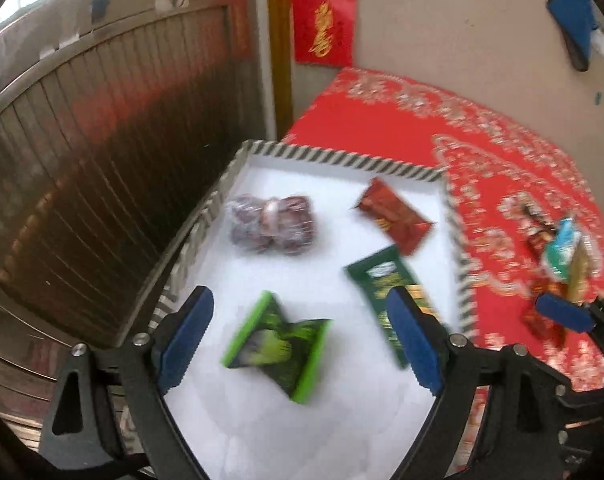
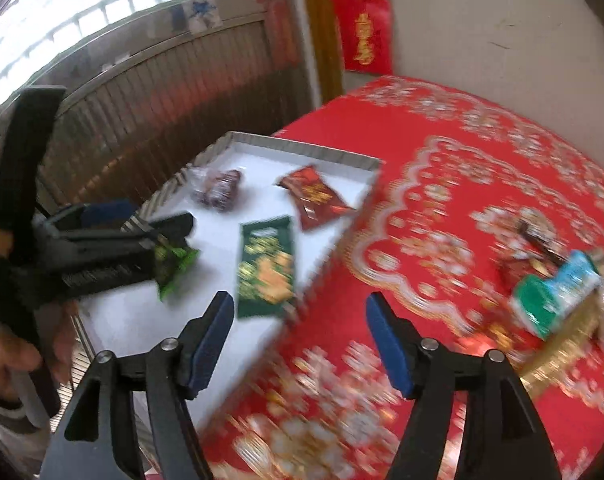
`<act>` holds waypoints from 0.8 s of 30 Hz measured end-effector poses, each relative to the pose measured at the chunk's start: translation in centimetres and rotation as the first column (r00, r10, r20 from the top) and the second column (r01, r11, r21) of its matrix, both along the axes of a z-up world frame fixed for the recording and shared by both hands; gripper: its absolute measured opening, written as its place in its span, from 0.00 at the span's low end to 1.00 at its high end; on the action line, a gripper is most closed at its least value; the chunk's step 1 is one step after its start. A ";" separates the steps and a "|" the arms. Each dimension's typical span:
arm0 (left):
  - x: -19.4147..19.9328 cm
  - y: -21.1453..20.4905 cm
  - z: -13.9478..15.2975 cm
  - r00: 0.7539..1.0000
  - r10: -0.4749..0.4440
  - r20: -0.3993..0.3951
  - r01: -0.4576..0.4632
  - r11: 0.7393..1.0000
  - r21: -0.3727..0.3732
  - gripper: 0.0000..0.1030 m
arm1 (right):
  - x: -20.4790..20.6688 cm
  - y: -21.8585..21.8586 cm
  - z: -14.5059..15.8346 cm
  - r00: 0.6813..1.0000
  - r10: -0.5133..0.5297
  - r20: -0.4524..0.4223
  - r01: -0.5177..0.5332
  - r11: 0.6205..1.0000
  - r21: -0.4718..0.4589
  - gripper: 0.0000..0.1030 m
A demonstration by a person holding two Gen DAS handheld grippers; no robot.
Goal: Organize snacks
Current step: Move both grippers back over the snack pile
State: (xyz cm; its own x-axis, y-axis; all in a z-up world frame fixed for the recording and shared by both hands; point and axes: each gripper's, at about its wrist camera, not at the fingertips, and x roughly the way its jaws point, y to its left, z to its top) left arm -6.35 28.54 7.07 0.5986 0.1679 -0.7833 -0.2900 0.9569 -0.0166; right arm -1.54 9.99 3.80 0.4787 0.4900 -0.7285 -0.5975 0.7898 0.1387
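On the far left stands a brown wooden slatted wall. Next to it sits a white tray with a striped rim, on a table with a red cloth.

Four snacks lie in the tray. A clear bag of dark red snacks is at the back left. A bright green packet lies at the front. A red packet is at the back right, and a dark green packet lies just in front of it.

The left gripper hangs above the bright green packet. Its jaws are wide apart and nothing is pinched in them.

The right gripper hangs over the tray's right edge and the cloth. Its jaws are apart and hold nothing.

Far right on the cloth, well apart from the tray, is a blurry heap of more snacks.
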 end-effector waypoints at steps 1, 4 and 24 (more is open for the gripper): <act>-0.1 -0.6 0.3 1.000 -0.014 0.008 0.014 1.000 -0.009 0.87 | -0.2 -1.0 0.0 1.000 -0.016 0.002 0.016 1.000 -0.006 0.68; -0.1 -2.8 0.9 0.998 -0.065 0.011 0.065 0.998 -0.020 0.87 | -0.4 -4.6 -0.1 0.997 -0.077 0.012 0.078 0.997 -0.026 0.68; 6.1 -18.2 -0.9 0.942 -0.309 -0.133 0.307 0.951 -0.033 0.87 | 2.9 -18.7 0.6 0.946 -0.286 -0.154 0.316 0.922 0.224 0.68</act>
